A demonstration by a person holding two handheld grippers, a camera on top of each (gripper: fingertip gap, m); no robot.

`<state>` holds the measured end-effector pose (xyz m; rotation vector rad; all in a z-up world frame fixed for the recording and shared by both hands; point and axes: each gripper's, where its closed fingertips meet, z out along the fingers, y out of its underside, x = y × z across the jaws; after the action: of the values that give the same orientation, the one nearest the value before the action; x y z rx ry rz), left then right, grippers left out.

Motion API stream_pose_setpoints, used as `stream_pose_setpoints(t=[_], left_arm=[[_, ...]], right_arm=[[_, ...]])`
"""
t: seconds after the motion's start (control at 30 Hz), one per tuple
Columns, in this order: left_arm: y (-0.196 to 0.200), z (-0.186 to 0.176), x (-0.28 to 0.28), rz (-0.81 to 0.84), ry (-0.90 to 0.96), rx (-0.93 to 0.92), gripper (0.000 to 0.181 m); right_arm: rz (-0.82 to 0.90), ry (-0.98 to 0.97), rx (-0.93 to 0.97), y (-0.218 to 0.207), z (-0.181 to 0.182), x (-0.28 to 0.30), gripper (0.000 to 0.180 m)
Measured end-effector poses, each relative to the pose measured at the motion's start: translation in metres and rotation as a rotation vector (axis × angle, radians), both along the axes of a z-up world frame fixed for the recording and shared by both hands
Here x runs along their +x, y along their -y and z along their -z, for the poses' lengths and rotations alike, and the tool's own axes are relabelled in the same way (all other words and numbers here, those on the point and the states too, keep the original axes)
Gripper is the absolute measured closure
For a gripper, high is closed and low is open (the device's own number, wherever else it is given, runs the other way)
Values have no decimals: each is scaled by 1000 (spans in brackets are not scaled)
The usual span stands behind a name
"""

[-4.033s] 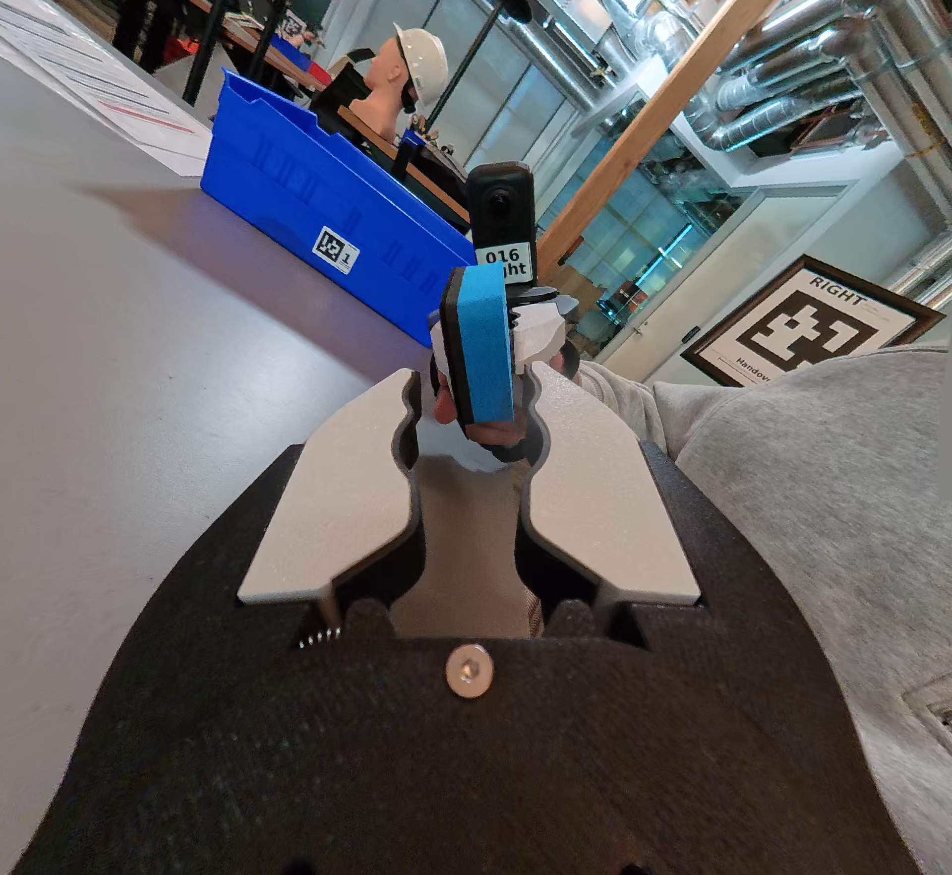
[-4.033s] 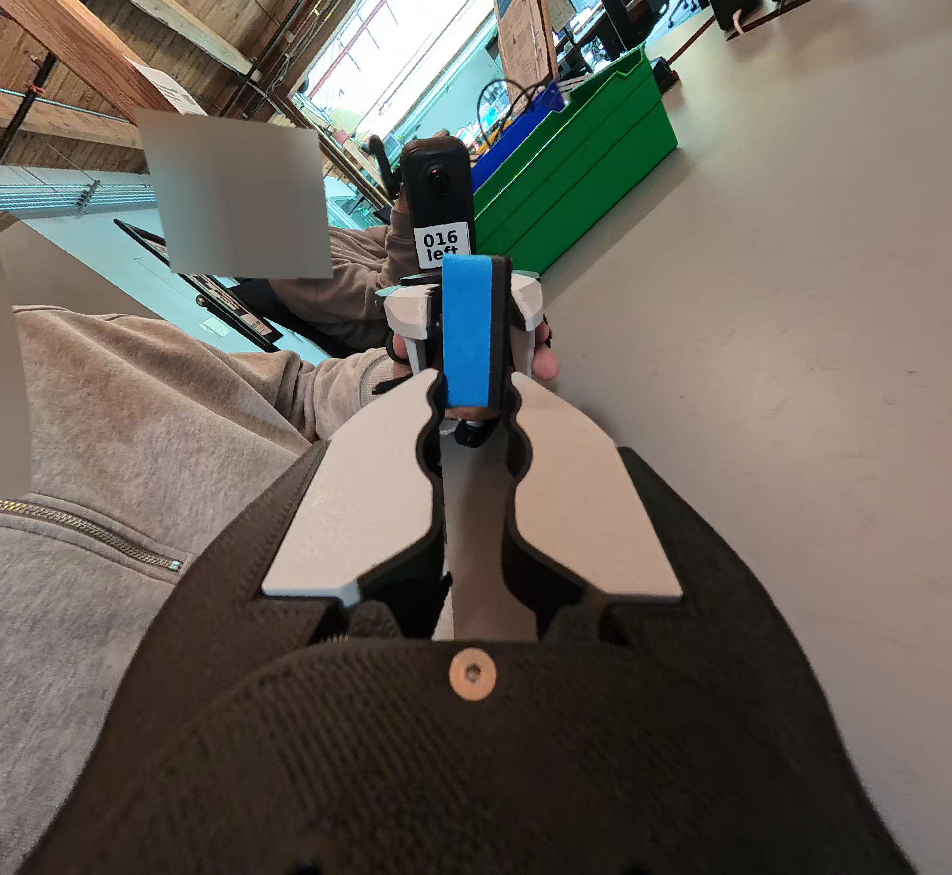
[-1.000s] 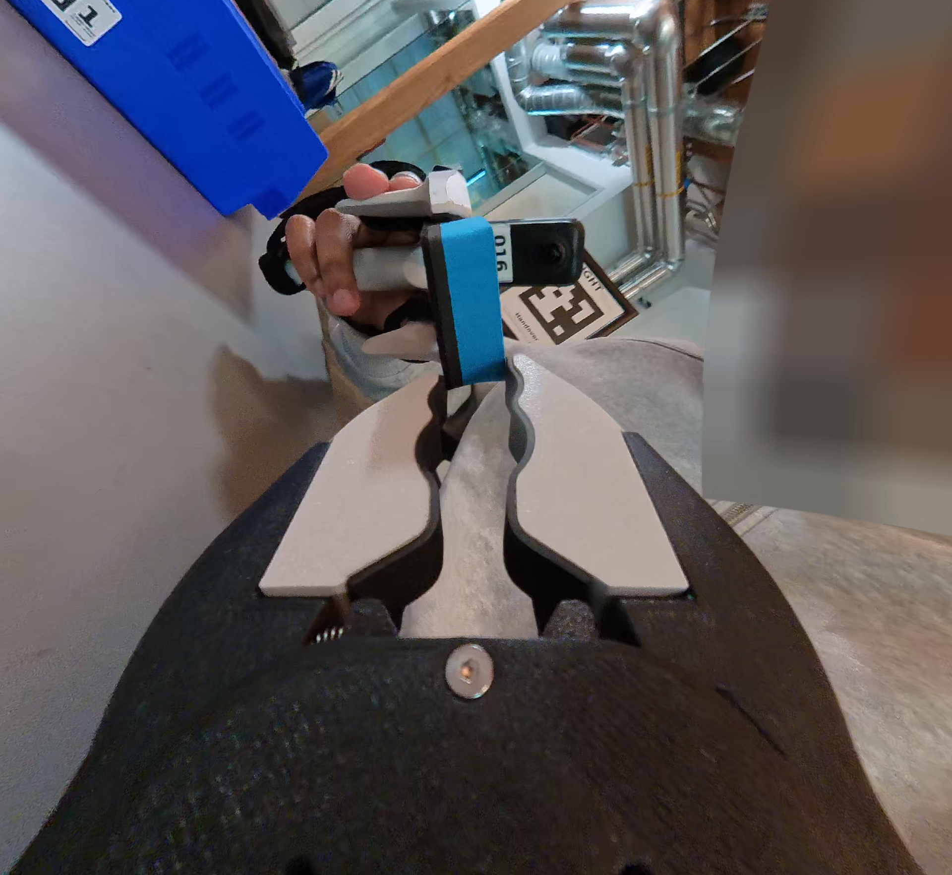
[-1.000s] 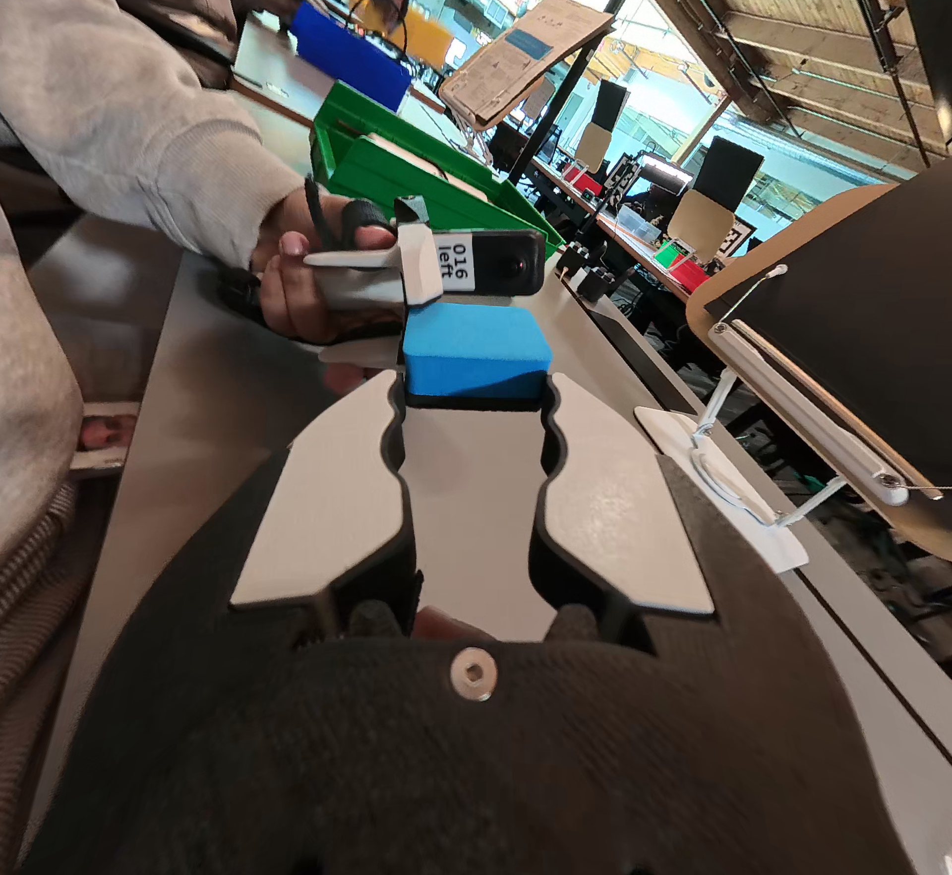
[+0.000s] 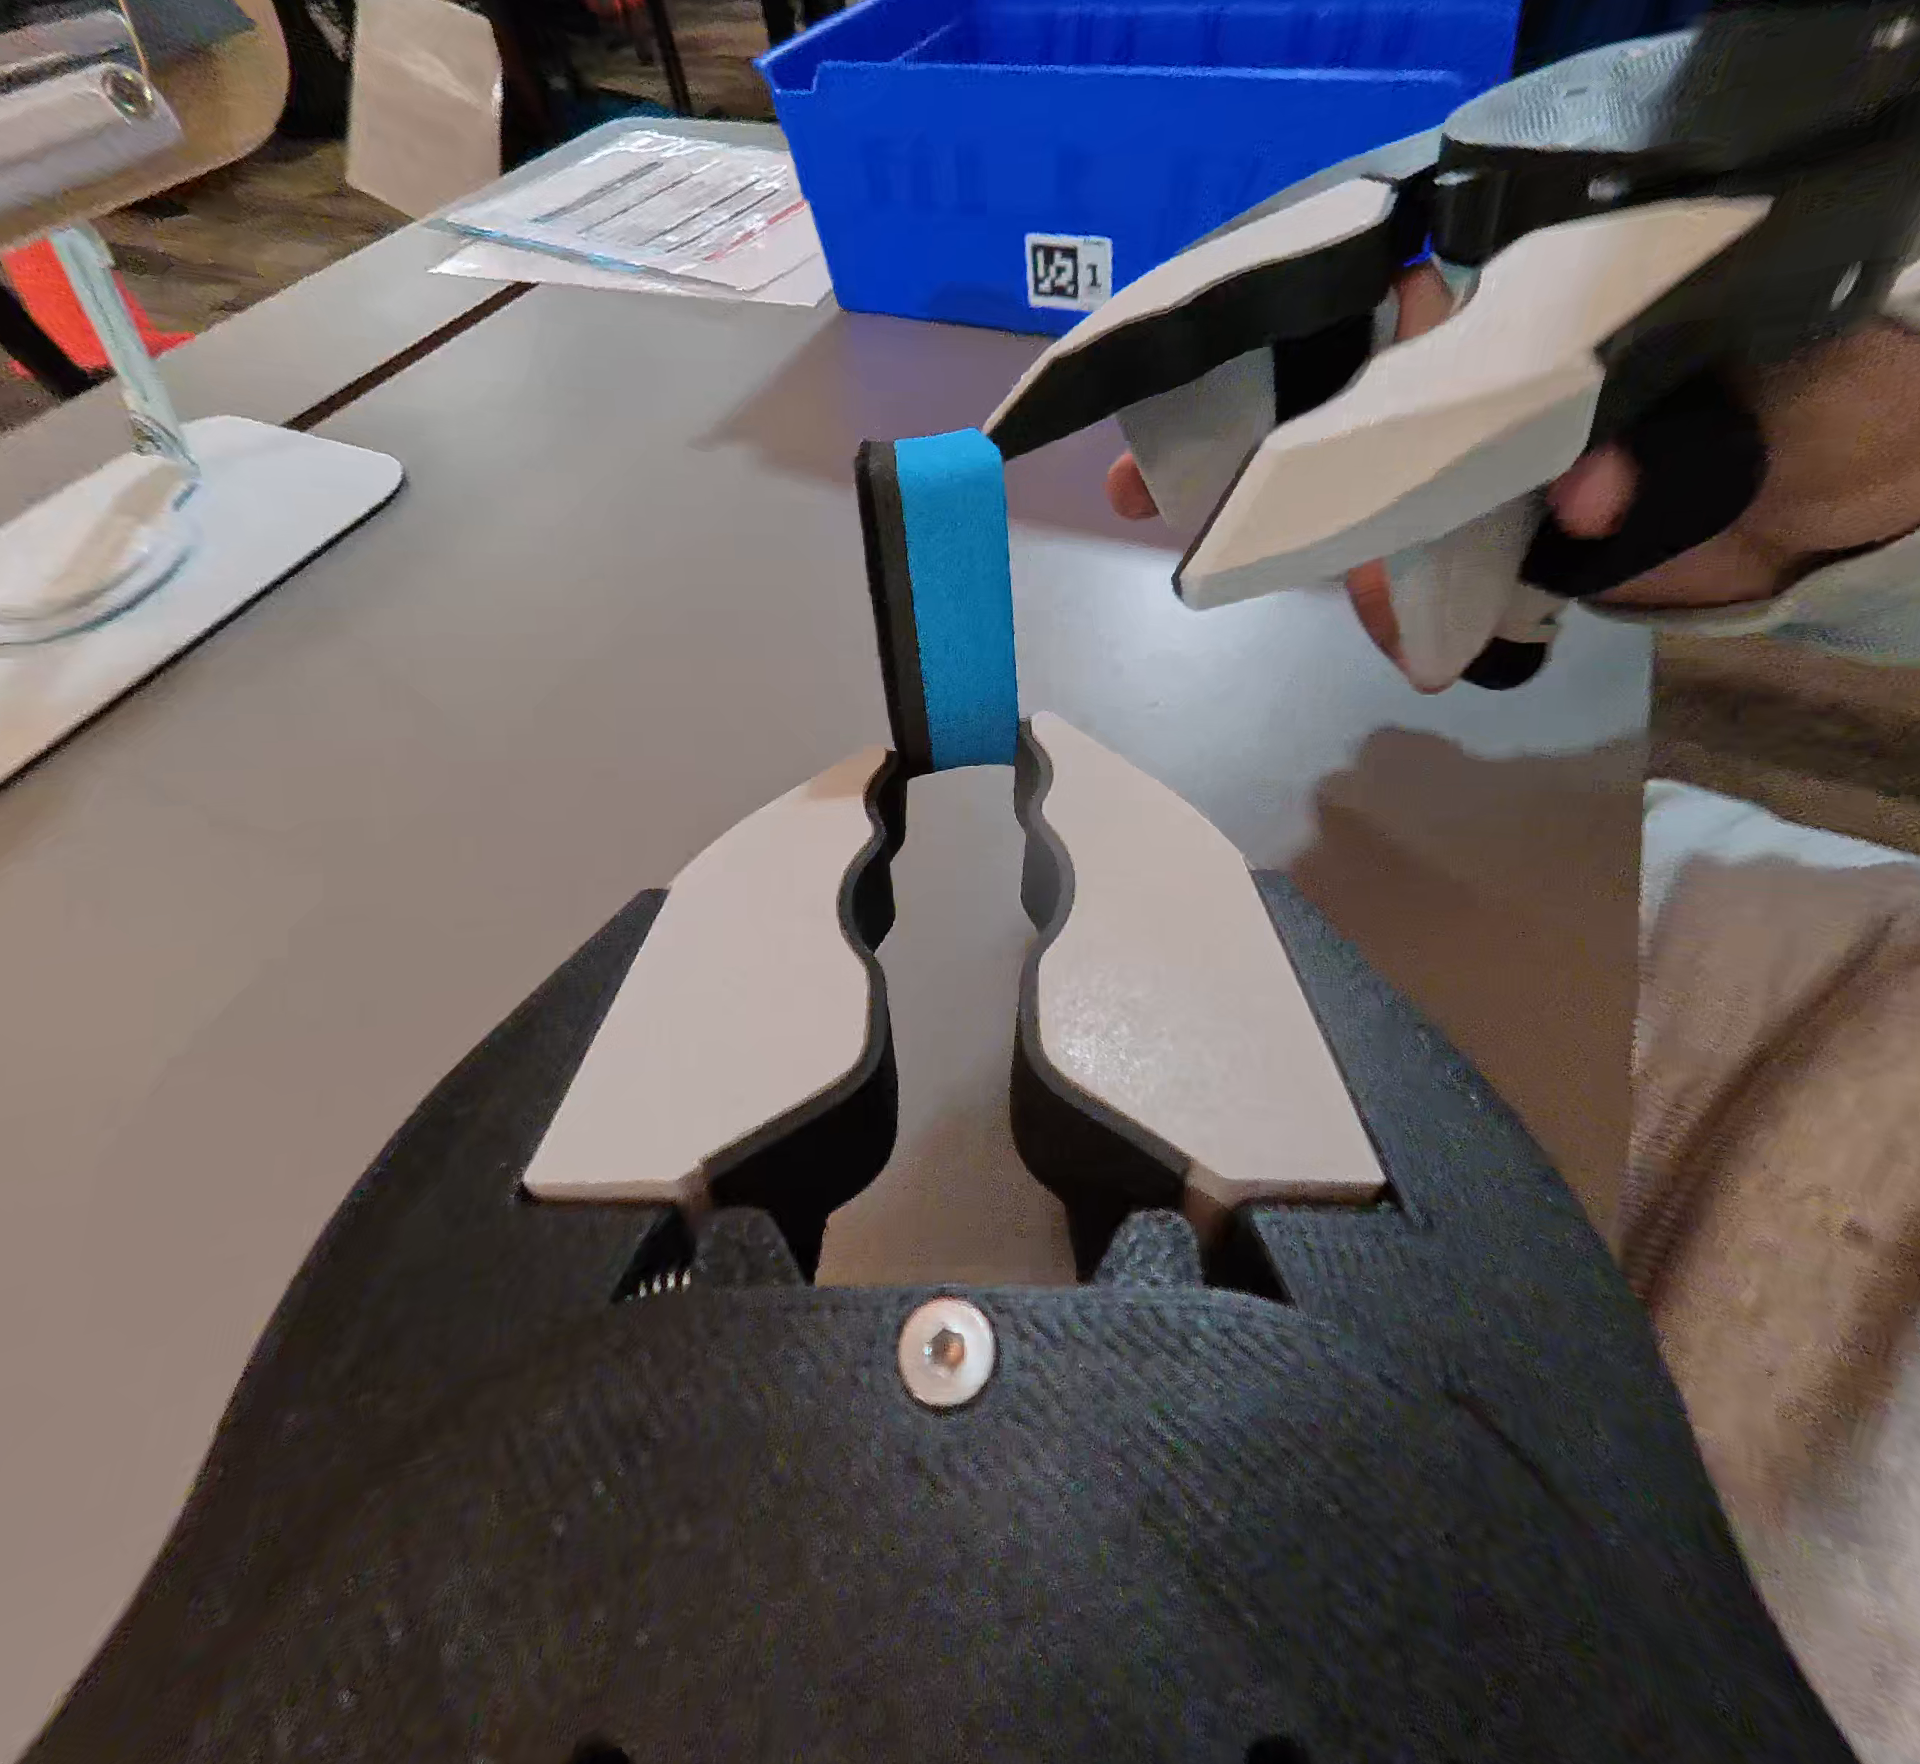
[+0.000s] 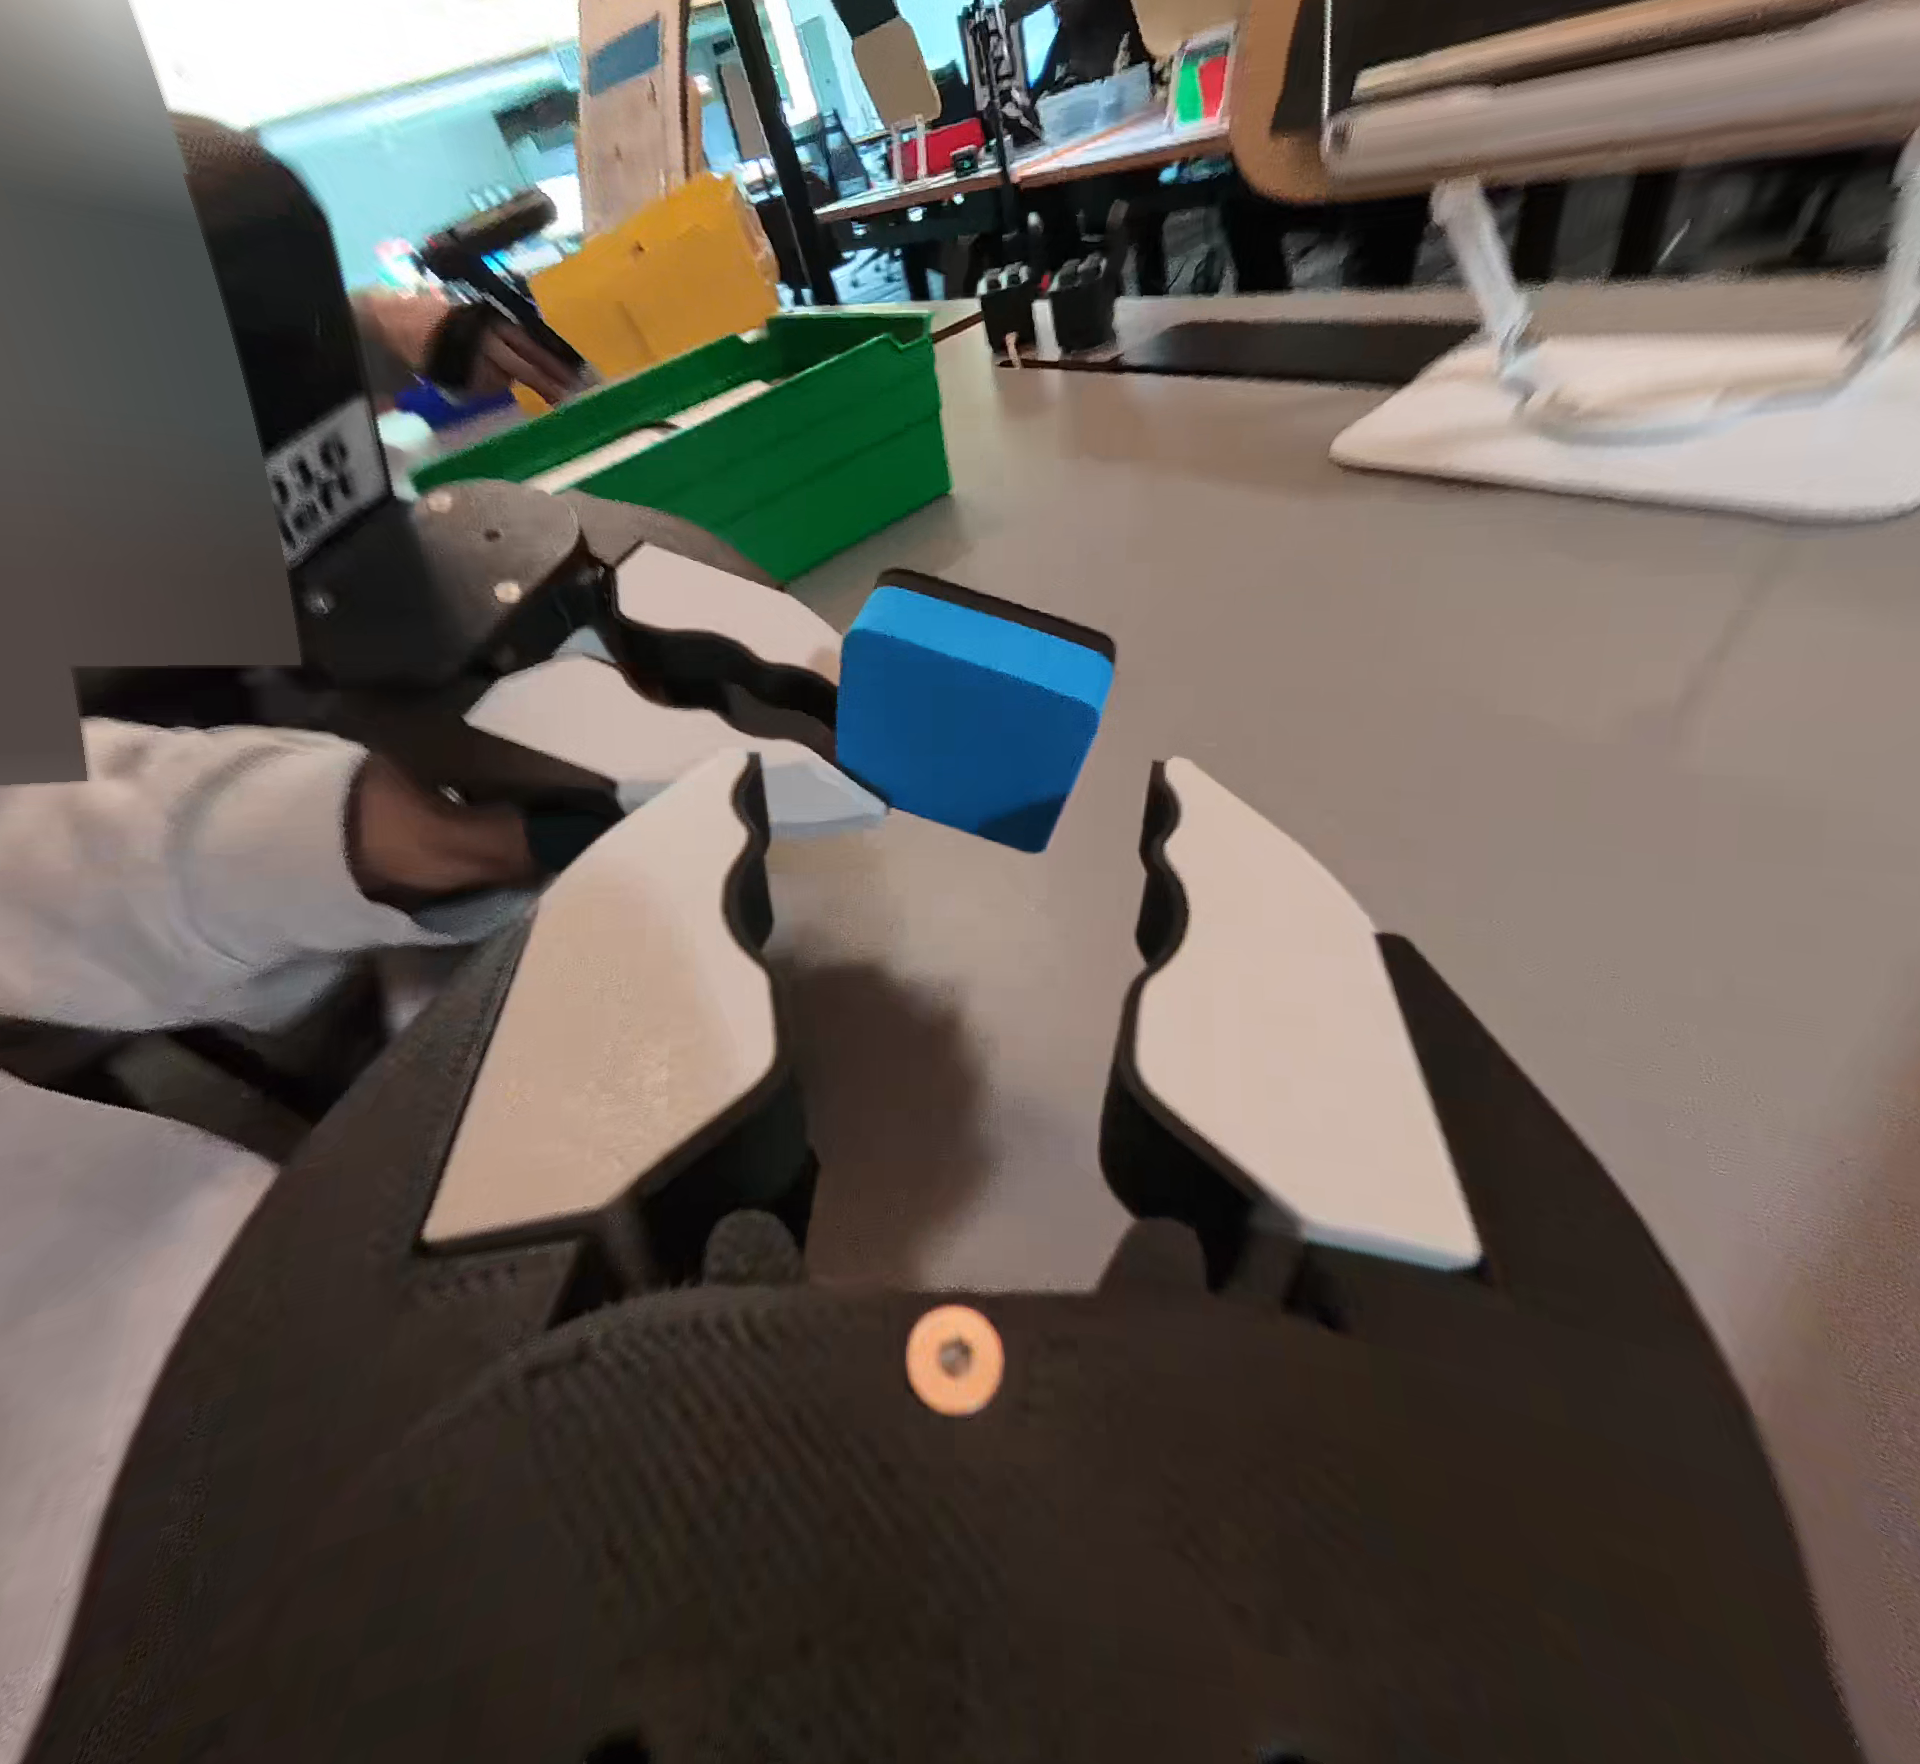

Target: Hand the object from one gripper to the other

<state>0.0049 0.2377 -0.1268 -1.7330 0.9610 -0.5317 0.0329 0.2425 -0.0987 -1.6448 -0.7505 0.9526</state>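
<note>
Handover looks complete: left gripper [image 5: 956, 758] clamps the blue eraser [image 5: 956, 602] upright above the table [image 5: 520, 571], right gripper [image 6: 951, 779] spread apart nearby, needing only to clear away.

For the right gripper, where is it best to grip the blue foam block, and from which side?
Probably the free far end of the blue foam block, closing on its broad blue and black faces. The left gripper pinches the near end, so the open right gripper should approach from opposite.
</note>
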Motion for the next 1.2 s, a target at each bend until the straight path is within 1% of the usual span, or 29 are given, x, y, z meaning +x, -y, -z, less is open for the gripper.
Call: stream_pose_setpoints(t=[0.07, 0.17, 0.33, 0.4, 0.53, 0.63, 0.77, 0.83, 0.9, 1.0, 1.07, 1.17, 1.2], left_arm=[[0, 4, 0, -4, -56, 26, 159], [-1, 9, 0, -8, -153, 89, 159], [-6, 15, -7, -29, -463, 343, 159], [-4, 16, -5, -23, -548, 419, 159], [0, 14, -1, -12, -657, 531, 159], [1, 14, 0, -8, -702, 578, 159], [1, 12, 0, -14, -735, 628, 159], [2, 11, 1, -17, -697, 614, 158], [2, 9, 3, -14, -613, 577, 156], [0, 4, 4, -29, -436, 457, 124], [1, 1, 7, -8, -274, 343, 103], [9, -5, 14, 84, 16, 107, 98], [14, -11, 16, 136, 126, 32, 98]], right_arm=[[-16, -55, -114, 1, 3, -1, 108], [-12, -81, -191, -2, 7, 2, 107], [-41, -14, -274, -4, 19, 6, 107], [-59, 30, -281, -2, 26, 5, 108], [-83, 71, -257, 1, 30, 2, 115], [-99, 116, -210, 3, 30, 3, 126], [-112, 159, -140, 5, 29, 2, 127], [-118, 162, -122, 5, 27, 3, 128], [-123, 139, -110, 3, 23, 5, 128], [-133, 81, -75, 0, 10, 10, 128], [-152, 41, -36, 0, 1, 14, 128], [-221, -34, 25, 7, -13, 16, 128], [-253, -71, 35, 11, -18, 15, 128]])
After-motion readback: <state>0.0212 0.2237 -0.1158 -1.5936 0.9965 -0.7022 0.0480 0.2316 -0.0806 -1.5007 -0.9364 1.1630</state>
